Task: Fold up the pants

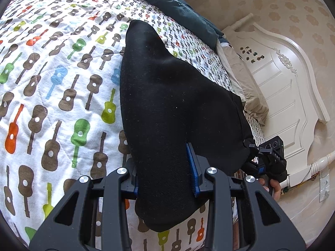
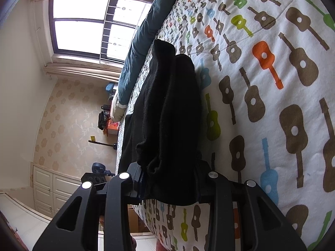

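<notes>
Black pants (image 1: 167, 104) are stretched over the guitar-print quilt (image 1: 52, 83) on a bed. My left gripper (image 1: 165, 179) is shut on a thick bunch of the black cloth near the bed's front edge. The right gripper (image 1: 251, 146) shows at the right of the left wrist view, gripping the pants' other corner. In the right wrist view my right gripper (image 2: 169, 179) is shut on bunched black pants (image 2: 167, 108), which run away from it along the quilt (image 2: 272, 83). The far end of the pants rests on the quilt.
A dark teal blanket (image 1: 184, 6) lies along the far side of the bed, also seen in the right wrist view (image 2: 138, 48). A white headboard (image 1: 282, 79) and a beige pillow (image 1: 247, 87) stand to the right. A window (image 2: 83, 27) and white cabinets (image 2: 48, 188) are beyond the bed.
</notes>
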The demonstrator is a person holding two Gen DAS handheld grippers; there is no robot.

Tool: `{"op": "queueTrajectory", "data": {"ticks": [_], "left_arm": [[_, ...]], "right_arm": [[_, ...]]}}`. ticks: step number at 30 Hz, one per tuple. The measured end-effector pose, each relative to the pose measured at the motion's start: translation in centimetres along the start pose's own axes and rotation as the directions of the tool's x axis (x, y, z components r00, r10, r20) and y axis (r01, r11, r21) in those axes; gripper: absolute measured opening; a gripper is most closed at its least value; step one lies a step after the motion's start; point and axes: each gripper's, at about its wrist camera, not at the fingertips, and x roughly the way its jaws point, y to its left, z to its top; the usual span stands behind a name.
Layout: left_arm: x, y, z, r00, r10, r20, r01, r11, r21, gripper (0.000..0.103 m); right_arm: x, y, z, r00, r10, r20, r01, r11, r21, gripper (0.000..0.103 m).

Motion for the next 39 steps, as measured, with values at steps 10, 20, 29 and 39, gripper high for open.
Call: {"op": "queueTrajectory", "data": {"ticks": [10,20,29,39], "left_arm": [[-0.2,-0.3,-0.3,1.0,0.014,0.011,-0.015,1.0,0.02,0.034],[-0.2,-0.1,-0.5,1.0,0.001,0.02,-0.002,1.0,0.029,0.034],[-0.1,-0.4,-0.4,1.0,0.011,0.023,-0.012,0.999,0.047,0.034],[-0.1,-0.3,-0.4,1.0,0.009,0.01,-0.01,0.999,0.039,0.034]], "right_arm": [[0.2,-0.5,0.1,1.0,0.006,-0.006,-0.006,1.0,0.009,0.034],[0.0,-0.9,0.0,1.0,0.004,-0.008,-0.004,1.0,0.013,0.034],[0.0,-1.2,-0.2,1.0,0.002,-0.004,-0.002,1.0,0.021,0.034],[0.0,-0.9,-0.3,1.0,-0.012,0.0,0.012,1.0,0.024,0.034]]}}
